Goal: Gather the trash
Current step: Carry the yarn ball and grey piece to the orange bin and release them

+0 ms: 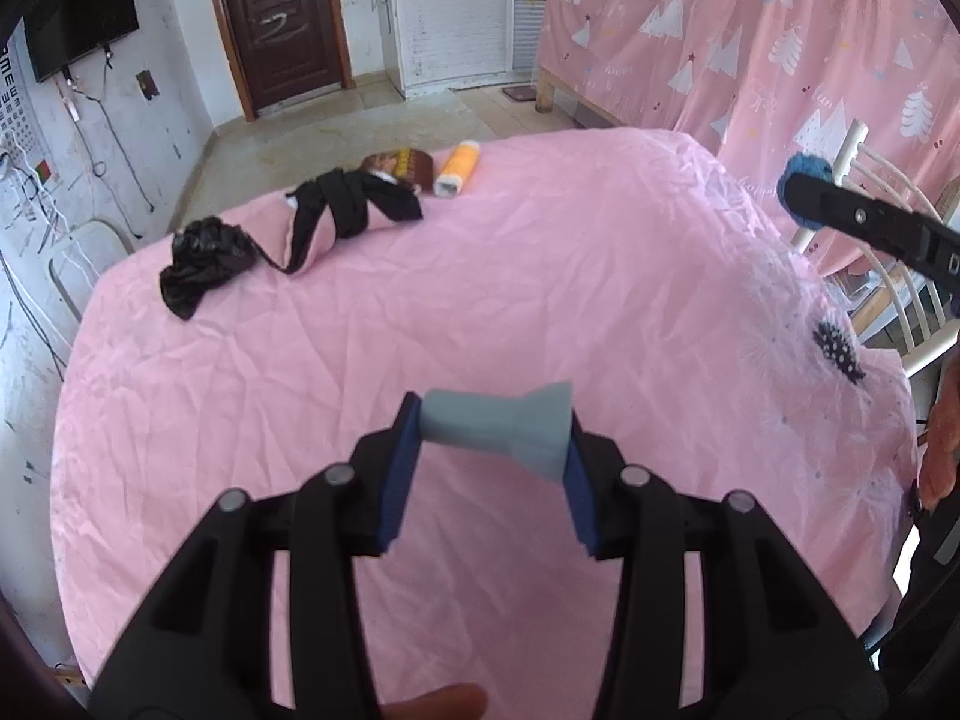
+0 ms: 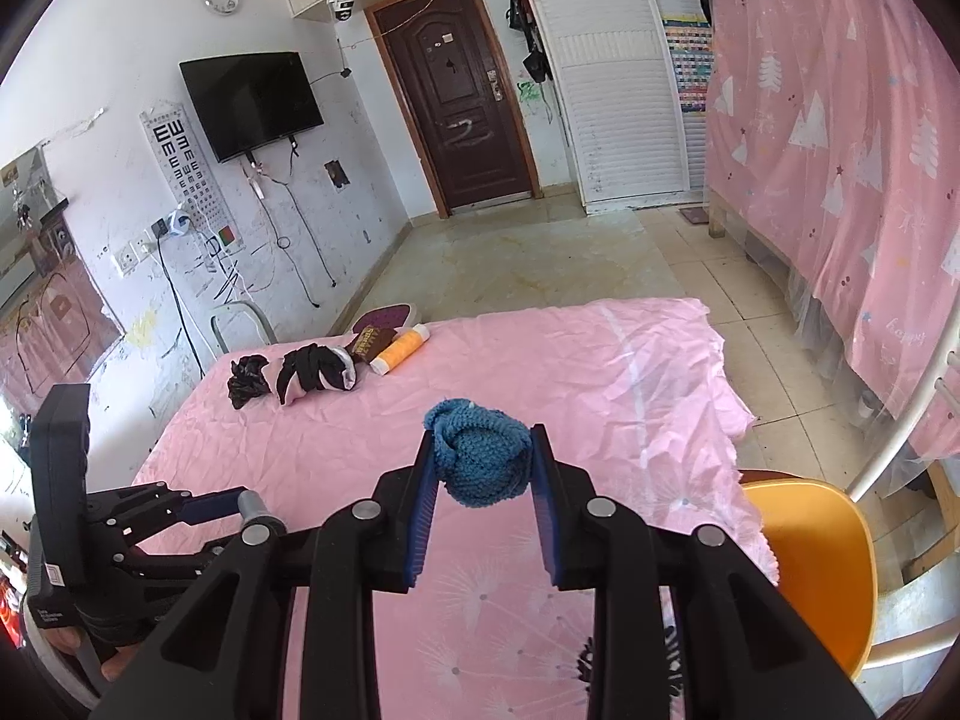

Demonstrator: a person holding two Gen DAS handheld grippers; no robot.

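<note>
Left tool (image 1: 492, 435) grips grey spool (image 1: 498, 429); right tool (image 2: 480, 456) grips blue knit (image 2: 480, 450).

Soft, even daylight fills the room in both wrist views, with no hard shadows on the pink cloth (image 1: 480, 276); its creases show only faint shading. The white wall (image 2: 108, 138) is bright but not blown out. Fisheye distortion bends the door (image 2: 462, 114) and the cloth's edges, and dark vignetting rims every corner. The black gripper arms at the bottom read slightly soft, and a fingertip (image 1: 438, 702) at the lower edge is blurred.
</note>
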